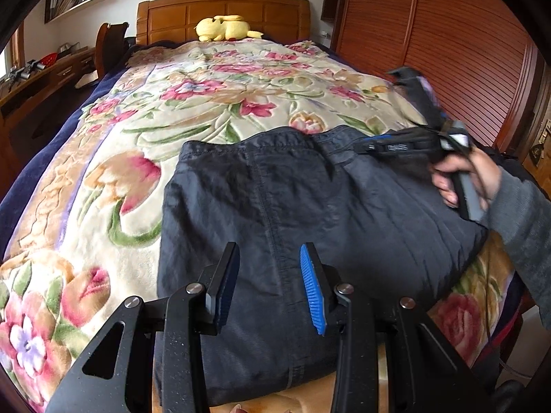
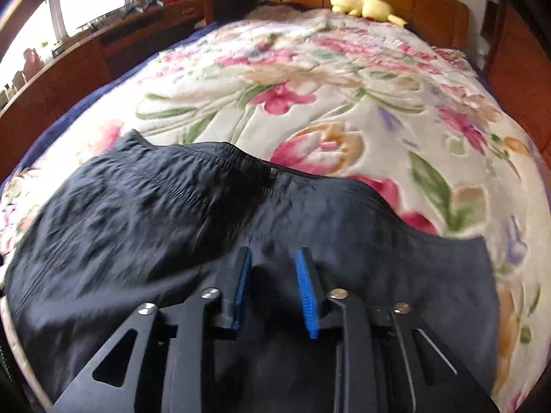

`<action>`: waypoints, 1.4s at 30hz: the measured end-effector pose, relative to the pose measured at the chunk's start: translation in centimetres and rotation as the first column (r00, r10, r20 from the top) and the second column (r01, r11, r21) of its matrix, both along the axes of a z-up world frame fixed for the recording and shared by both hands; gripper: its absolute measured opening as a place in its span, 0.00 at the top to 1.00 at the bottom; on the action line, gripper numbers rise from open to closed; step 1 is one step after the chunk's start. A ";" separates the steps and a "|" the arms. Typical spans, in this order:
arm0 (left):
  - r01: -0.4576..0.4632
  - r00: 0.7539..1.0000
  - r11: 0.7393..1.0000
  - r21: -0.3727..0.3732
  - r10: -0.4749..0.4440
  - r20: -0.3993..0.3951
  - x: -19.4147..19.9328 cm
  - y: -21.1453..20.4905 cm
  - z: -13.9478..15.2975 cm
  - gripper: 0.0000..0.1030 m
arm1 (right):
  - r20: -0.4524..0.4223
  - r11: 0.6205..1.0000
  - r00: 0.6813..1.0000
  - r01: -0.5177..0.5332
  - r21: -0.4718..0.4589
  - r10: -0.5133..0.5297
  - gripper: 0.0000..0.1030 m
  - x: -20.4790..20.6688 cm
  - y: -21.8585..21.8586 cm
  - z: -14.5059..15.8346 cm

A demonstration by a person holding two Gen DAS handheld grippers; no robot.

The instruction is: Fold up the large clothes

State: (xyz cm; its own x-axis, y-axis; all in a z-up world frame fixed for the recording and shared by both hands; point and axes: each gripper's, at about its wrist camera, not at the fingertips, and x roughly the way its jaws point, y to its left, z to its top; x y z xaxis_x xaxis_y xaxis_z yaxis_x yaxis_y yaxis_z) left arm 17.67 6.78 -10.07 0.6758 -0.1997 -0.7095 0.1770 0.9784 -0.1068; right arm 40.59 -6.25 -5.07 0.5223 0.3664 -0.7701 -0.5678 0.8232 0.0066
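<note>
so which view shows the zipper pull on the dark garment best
The right wrist view: the small metal zipper pull sits plainly at the top hem of the dark garment, though slightly blurred. In the left wrist view the garment is sharper, but no pull can be made out along its far edge.

beyond the dark garment (image 1: 275, 189), toward the headboard (image 1: 224, 13), a wide stretch of floral blanket (image 1: 213, 96) was left free for passage. only a yellow plush toy (image 1: 224, 27) was set there, against the headboard. right of the garment, room was closed off by slatted wooden doors (image 1: 447, 51).
</note>
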 end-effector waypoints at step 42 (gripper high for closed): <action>0.199 0.976 0.979 0.046 -0.194 -0.103 -1.0 -11.6 -2.6 0.57 | 0.048 0.950 0.949 0.310 0.047 -0.312 0.26 -17.6 -19.9 0.0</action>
State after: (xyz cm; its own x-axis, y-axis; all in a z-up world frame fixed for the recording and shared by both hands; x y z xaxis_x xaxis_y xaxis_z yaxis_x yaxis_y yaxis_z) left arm 16.67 -4.81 -12.71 0.5545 -0.2802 -0.7836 0.3578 0.9304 -0.0795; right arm 22.97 -26.15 -5.11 0.6555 0.2076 -0.7261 -0.2839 0.9587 0.0178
